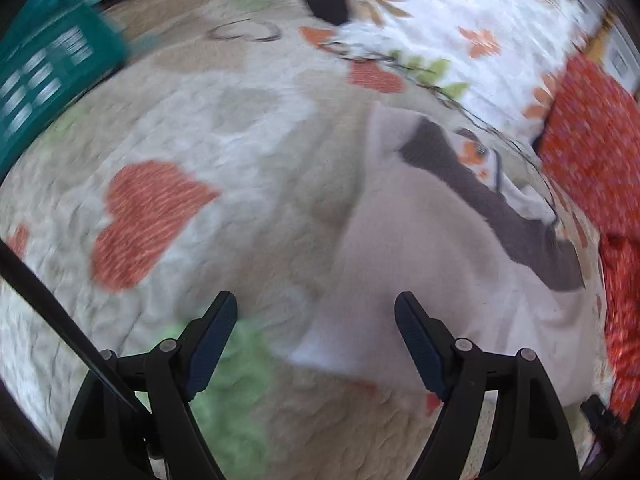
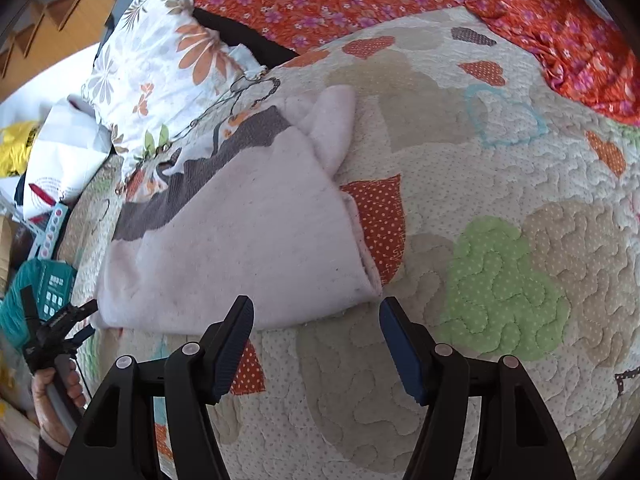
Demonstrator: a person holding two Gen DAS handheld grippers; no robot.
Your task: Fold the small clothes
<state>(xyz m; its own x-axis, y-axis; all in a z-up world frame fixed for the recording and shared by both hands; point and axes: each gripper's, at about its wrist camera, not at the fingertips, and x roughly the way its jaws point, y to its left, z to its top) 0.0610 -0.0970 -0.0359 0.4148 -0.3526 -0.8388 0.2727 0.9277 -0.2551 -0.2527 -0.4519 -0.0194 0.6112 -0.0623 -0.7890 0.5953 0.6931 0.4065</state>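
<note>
Hovering over the quilt (image 2: 500, 168), both hand-held grippers — left (image 1: 316, 314), right (image 2: 317, 316) — gape wide, empty, beside the pink garment (image 2: 240, 248).

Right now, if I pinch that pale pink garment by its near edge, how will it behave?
The pale pink garment looks soft and fleecy, so it will probably droop and unfold when lifted. It seems light. On the quilt, pushing would likely bunch it rather than slide it.

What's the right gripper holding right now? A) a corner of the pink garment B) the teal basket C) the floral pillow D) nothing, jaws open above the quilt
D: the right gripper is open with nothing between its fingers, just off the near edge of the pale pink garment, which lies on the heart-patterned quilt.
</note>
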